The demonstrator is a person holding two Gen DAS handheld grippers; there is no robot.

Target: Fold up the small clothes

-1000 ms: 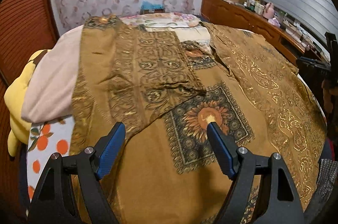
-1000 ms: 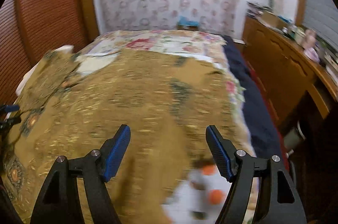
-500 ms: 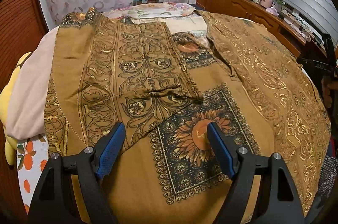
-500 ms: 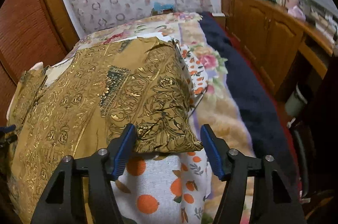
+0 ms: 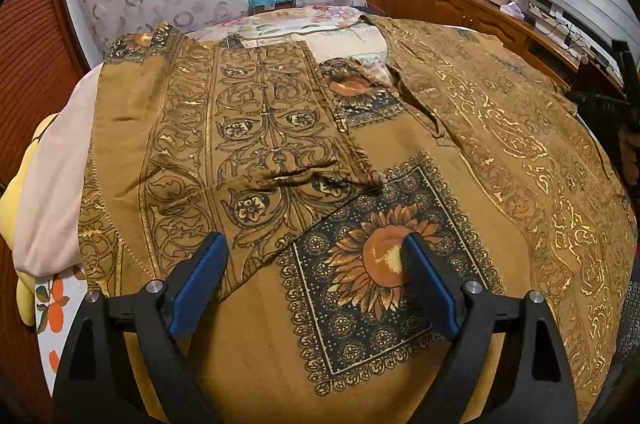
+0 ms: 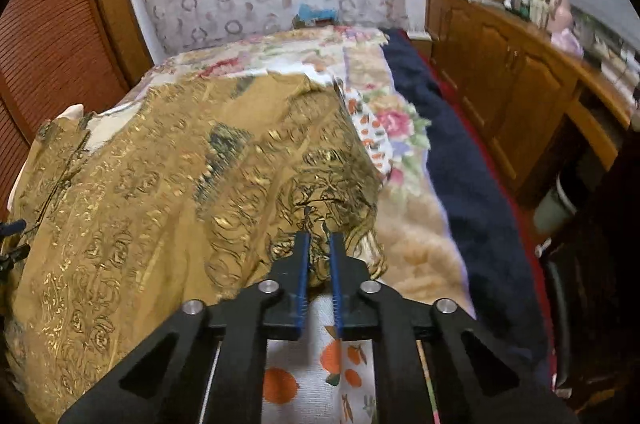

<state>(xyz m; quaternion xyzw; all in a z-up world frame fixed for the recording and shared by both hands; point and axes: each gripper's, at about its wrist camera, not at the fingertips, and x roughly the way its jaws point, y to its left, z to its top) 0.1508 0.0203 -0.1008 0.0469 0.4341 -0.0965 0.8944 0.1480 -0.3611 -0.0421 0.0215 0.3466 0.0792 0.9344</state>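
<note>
A golden-brown patterned garment lies spread across the bed, with a sunflower panel near its front. One flap with scrollwork is folded over on the left. My left gripper hovers just above the sunflower panel; its jaws are opening and nothing is between them. In the right wrist view the same garment drapes over the bed's right part. My right gripper is shut on the garment's bunched lower right corner. The right gripper also shows at the far right edge of the left wrist view.
An orange-print sheet lies under the garment. A floral blanket and a navy cover lie to the right. A wooden cabinet runs along the right wall. A pink pillow and a yellow plush sit at the left.
My right gripper has closed from wide open onto the garment's corner. The left jaws have spread a little wider, and the left gripper has moved slightly over the sunflower panel.
</note>
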